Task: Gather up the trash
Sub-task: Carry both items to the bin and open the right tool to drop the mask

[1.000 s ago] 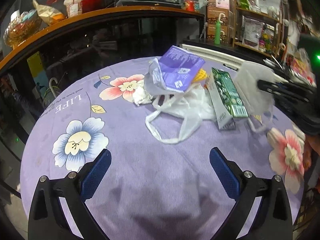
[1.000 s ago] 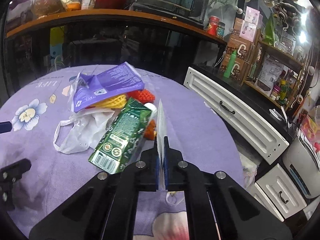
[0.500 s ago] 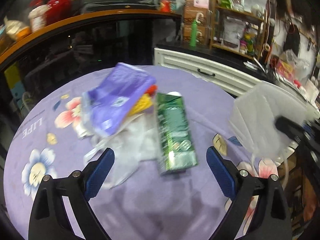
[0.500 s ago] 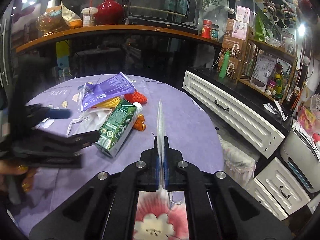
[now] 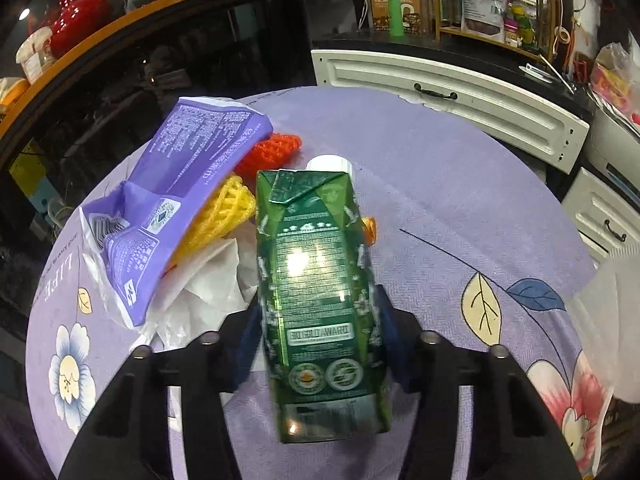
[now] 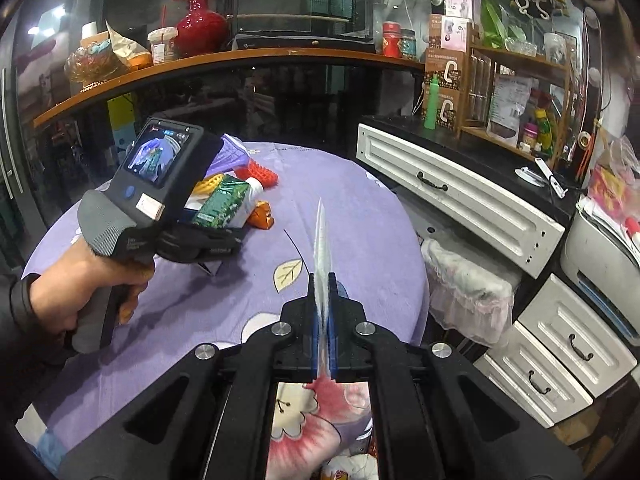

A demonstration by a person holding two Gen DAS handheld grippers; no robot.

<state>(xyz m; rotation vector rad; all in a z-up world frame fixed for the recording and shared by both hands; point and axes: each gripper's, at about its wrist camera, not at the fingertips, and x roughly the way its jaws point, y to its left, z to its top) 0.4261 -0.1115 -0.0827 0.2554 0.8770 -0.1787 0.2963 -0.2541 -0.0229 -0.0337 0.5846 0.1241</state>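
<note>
A green drink carton point(image 5: 316, 264) lies on the purple flowered tablecloth point(image 5: 440, 200), its white cap pointing away. My left gripper point(image 5: 318, 312) straddles its lower half; the jaws are closing and both blue pads point(image 5: 386, 312) sit against the carton's sides. In the right wrist view the carton point(image 6: 224, 204) shows just past the left gripper point(image 6: 208, 240), which a person's hand point(image 6: 80, 288) holds. My right gripper point(image 6: 325, 292) is shut on a white face mask point(image 6: 322, 240), seen edge-on above the table's near side. The mask point(image 5: 616, 320) also shows at the right edge of the left wrist view.
Left of the carton lie a purple packet point(image 5: 192, 184), yellow foam net point(image 5: 228, 208), orange-red net point(image 5: 276, 148) and a white plastic bag point(image 5: 208, 280). White drawers point(image 6: 460, 196) stand behind the table. A bin lined with a white bag point(image 6: 468, 284) sits at the table's right.
My left gripper swung right from the bag pile onto the green carton and its wide jaws closed in around it. The right gripper drifted right with the mask still pinched.
</note>
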